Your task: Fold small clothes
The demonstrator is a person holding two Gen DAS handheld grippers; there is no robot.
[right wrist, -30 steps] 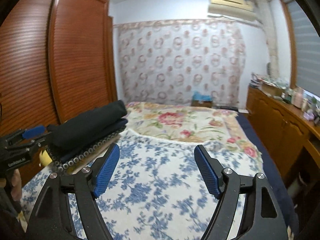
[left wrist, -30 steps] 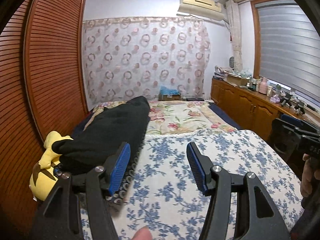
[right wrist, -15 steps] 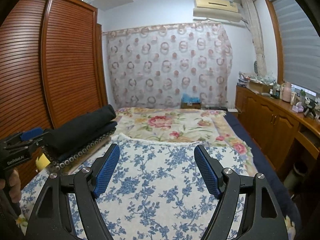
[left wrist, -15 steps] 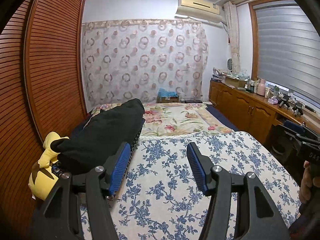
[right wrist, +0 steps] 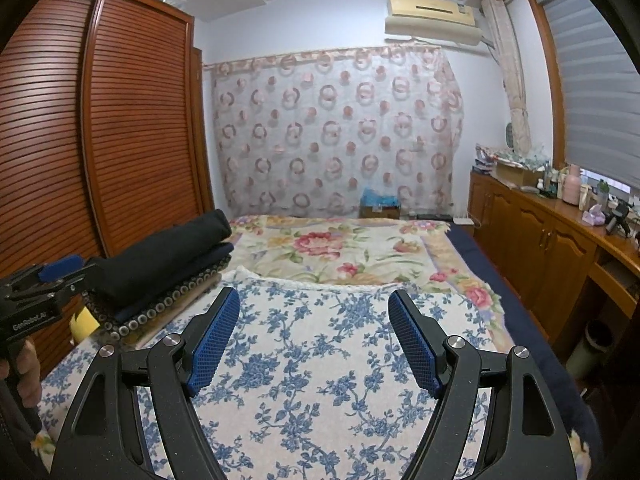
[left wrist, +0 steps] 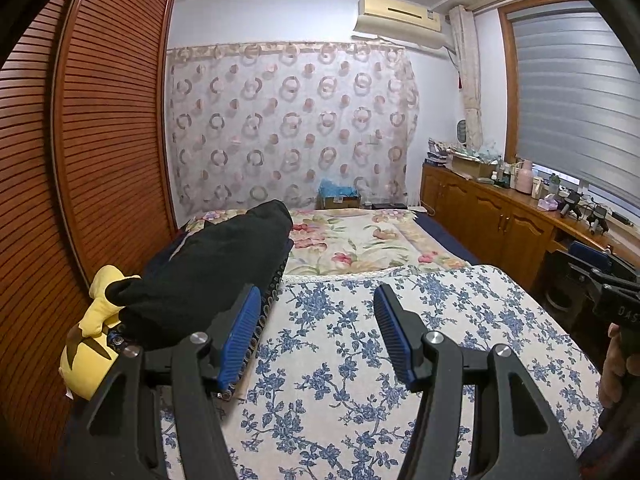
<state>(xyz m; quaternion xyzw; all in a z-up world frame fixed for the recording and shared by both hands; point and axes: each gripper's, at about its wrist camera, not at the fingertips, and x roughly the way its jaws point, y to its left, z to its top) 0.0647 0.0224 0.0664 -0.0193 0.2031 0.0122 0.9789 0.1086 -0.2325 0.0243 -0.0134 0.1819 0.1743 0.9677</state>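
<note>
Black folded clothes (left wrist: 216, 264), stacked at the left edge of the bed (left wrist: 360, 240), beside the wardrobe (left wrist: 100, 140). Lay on a dark navy layer and a strip patterned with rings (right wrist: 160, 308). Yellow plush toy (left wrist: 92, 344) tucked against the near end of the stack, partly under it. Blue-flowered sheet (left wrist: 360, 360) spread over the near half of the bed, bare of clothes; pink-flowered blanket (left wrist: 360, 240) beyond it.

Left tongs (left wrist: 316, 332) held above the blue-flowered sheet, blue pads parted about halfway, nothing between them; left pad seen against the edge of the stack, contact impossible to tell. Right tongs (right wrist: 316, 336) held over the middle of the same sheet, pads spread wide, empty. Each tool also seen at the edge of the other's view, gripped by a hand (right wrist: 20, 368).

Beyond the bed: ring-patterned curtain (right wrist: 336, 132) across the far wall, air conditioner (right wrist: 432, 16) above it. Wooden cabinet (right wrist: 540, 240) along the right wall, its tabletop cluttered with bottles and boxes, under a window blind (left wrist: 576, 100).
</note>
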